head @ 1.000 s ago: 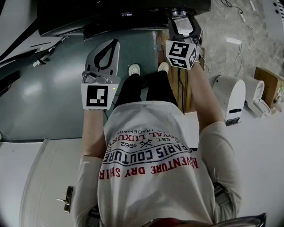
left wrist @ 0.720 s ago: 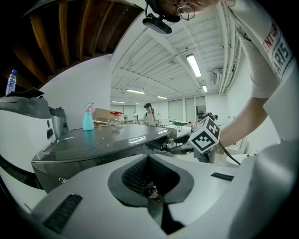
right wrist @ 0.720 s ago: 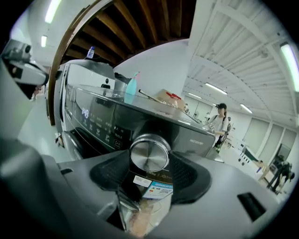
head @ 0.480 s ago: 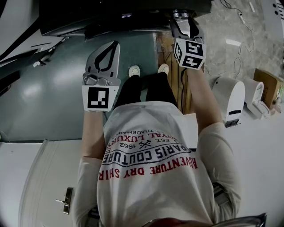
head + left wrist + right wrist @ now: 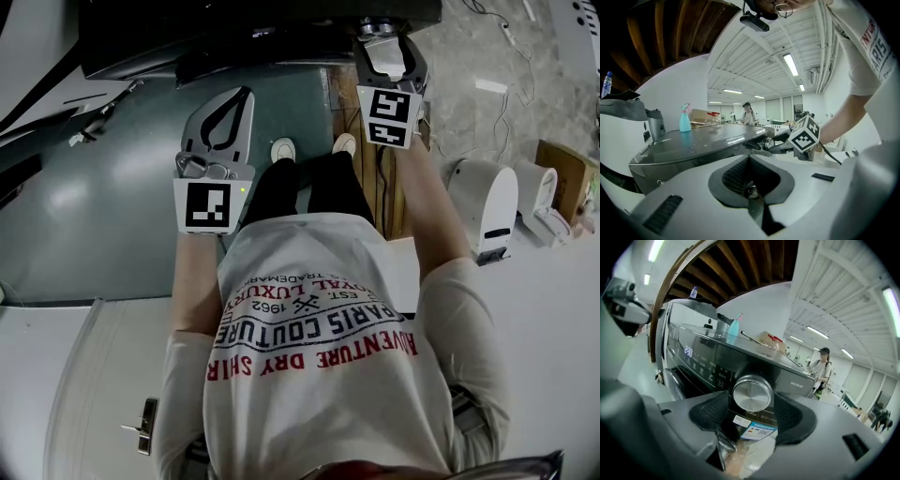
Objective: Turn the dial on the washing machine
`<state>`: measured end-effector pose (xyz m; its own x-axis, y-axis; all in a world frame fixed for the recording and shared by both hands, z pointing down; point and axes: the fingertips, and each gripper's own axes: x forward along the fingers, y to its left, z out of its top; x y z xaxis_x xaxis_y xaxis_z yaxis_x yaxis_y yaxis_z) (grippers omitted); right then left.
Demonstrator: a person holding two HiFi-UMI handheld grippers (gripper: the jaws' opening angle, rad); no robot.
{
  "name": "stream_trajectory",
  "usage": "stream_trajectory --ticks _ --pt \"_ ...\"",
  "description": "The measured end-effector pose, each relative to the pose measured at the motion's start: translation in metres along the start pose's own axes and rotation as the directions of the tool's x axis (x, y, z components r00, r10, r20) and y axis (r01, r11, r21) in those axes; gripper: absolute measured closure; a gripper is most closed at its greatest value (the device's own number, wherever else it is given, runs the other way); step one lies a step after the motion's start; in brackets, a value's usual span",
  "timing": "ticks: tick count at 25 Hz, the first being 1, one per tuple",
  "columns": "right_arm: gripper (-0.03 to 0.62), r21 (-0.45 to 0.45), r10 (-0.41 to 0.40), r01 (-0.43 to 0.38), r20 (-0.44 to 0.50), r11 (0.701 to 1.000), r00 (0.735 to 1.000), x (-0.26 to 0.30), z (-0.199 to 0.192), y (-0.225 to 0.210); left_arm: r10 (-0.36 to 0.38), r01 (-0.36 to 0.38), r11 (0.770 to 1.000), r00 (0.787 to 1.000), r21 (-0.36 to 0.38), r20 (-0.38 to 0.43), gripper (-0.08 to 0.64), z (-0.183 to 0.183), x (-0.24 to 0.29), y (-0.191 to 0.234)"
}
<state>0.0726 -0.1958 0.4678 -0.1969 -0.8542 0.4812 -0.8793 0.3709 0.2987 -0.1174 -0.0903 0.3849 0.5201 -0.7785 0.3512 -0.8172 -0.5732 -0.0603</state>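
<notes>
The dark washing machine (image 5: 262, 37) fills the top of the head view. Its round silver dial (image 5: 752, 393) sits on the front panel, right of the lit display (image 5: 689, 351). My right gripper (image 5: 751, 401) has a pad pressed close on each side of the dial and is shut on it; in the head view this gripper (image 5: 380, 33) reaches the panel at upper right. My left gripper (image 5: 246, 92) hangs lower and to the left, away from the machine front. It is shut with nothing in it, its tips meeting (image 5: 749, 158).
A blue spray bottle (image 5: 685, 119) and other small items stand on the machine's top. On the floor to the right are a white appliance (image 5: 487, 206), a cardboard box (image 5: 562, 178) and cables (image 5: 506, 94). A person (image 5: 820, 366) stands far off.
The right gripper's marker cube rolled from one tilt to the other and now sits level, still at the dial. The left gripper has hardly moved.
</notes>
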Motion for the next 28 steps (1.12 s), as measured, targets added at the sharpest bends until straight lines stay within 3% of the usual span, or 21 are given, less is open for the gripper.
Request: stream_trajectory --ticks 6,15,17,22,28 --pt "0.291 -0.197 -0.032 0.036 0.027 0.980 0.999 0.000 -0.004 0.003 -0.009 0.009 1.000 1.000 0.009 -0.008 0.543 -0.005 0.000 -0.002" --pt "0.307 -0.289 -0.071 0.072 0.011 0.955 0.997 0.006 -0.002 0.001 0.001 -0.002 0.999 1.000 -0.041 -0.009 0.543 -0.009 -0.003 0.004" --pt "0.308 -0.265 -0.066 0.066 0.009 0.962 0.998 0.006 -0.002 0.002 0.009 -0.009 0.999 1.000 -0.035 -0.009 0.543 -0.010 -0.005 0.006" --pt "0.308 -0.109 -0.023 0.022 -0.009 0.994 1.000 0.006 0.000 -0.001 0.003 -0.003 1.000 1.000 -0.001 -0.015 0.543 -0.010 -0.006 0.006" --pt "0.308 0.125 0.037 -0.035 -0.010 0.992 0.999 0.007 -0.001 -0.008 -0.008 0.008 1.000 1.000 0.008 0.000 0.543 -0.003 -0.003 0.003"
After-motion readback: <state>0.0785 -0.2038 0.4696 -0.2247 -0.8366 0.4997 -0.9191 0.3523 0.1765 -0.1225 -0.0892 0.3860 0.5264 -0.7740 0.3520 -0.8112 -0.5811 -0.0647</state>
